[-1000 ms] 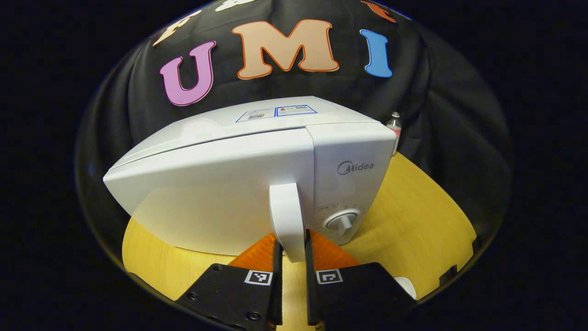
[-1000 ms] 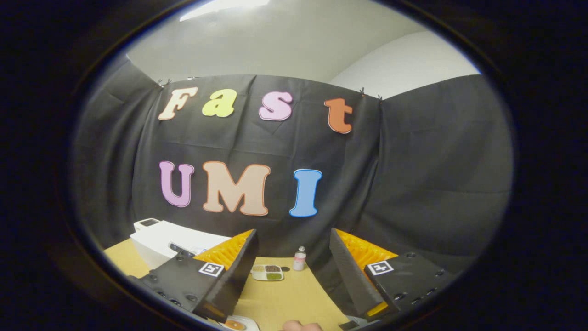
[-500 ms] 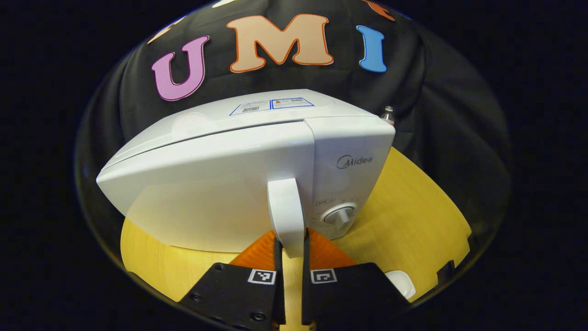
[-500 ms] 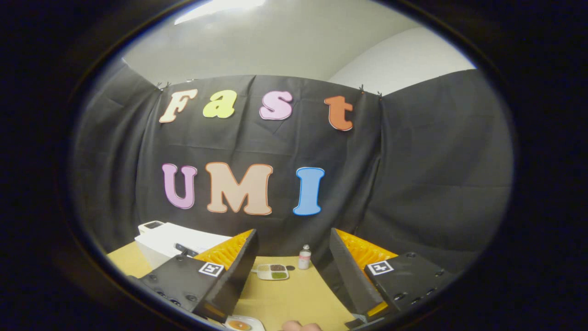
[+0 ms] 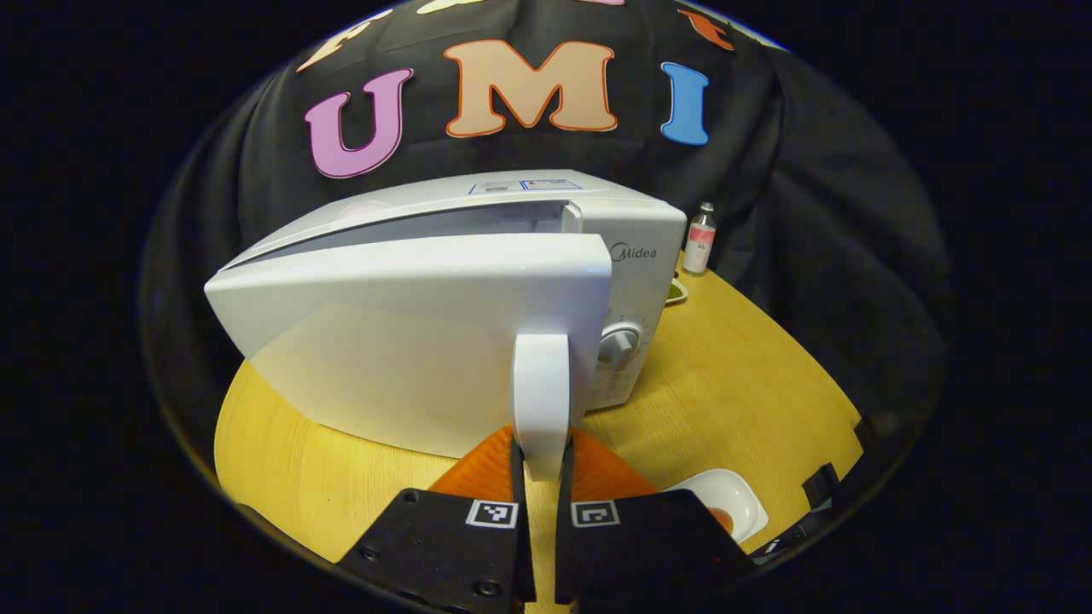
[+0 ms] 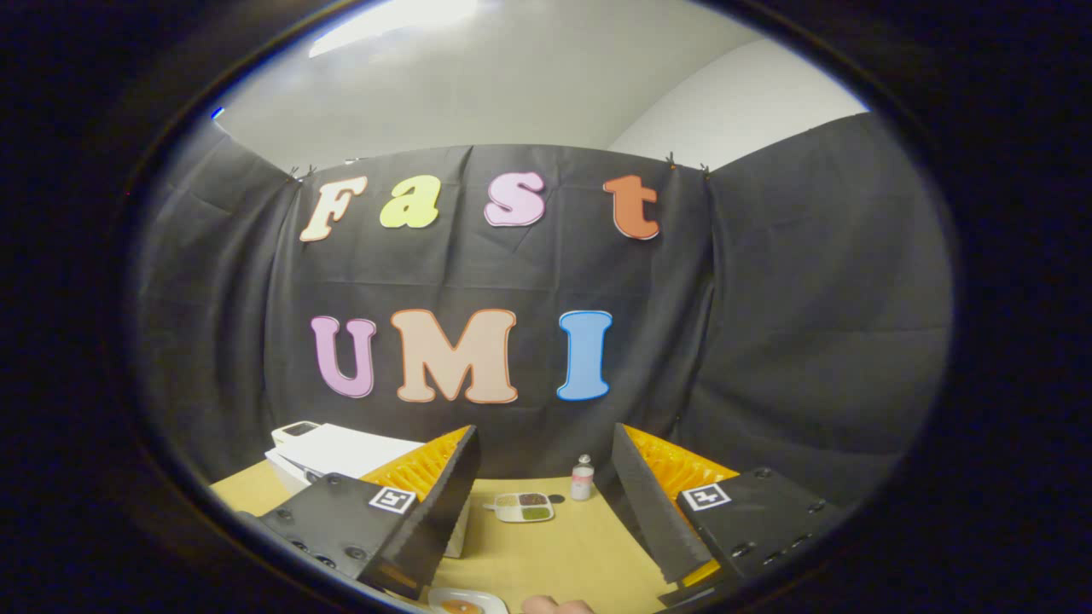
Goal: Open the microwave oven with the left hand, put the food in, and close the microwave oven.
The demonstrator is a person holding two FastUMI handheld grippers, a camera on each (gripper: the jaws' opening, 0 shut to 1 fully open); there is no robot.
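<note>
The white microwave [image 5: 444,281] stands on the yellow table, its door [image 5: 401,341] swung partly out, with a gap along the top and right edge. My left gripper [image 5: 540,467] is shut on the door's white vertical handle [image 5: 540,392], one finger on each side. A white plate with orange food [image 5: 721,512] lies on the table to the right of that gripper. In the right gripper view my right gripper [image 6: 546,512] is held high and open, nothing between its fingers. The microwave [image 6: 341,448] shows at its lower left and the plate of food [image 6: 465,604] sits at the bottom edge.
A small bottle [image 5: 699,239] and a divided dish [image 5: 676,292] stand behind the microwave's right side, near the black cloth wall; the right gripper view shows the bottle [image 6: 583,477] and dish [image 6: 522,507] too. A fingertip [image 6: 554,605] peeks in at the bottom. The table edge [image 5: 819,477] curves close at right.
The microwave door was flush with the front; it has now swung out toward me with the handle in my left gripper. The right gripper stays open, its view shifted slightly.
</note>
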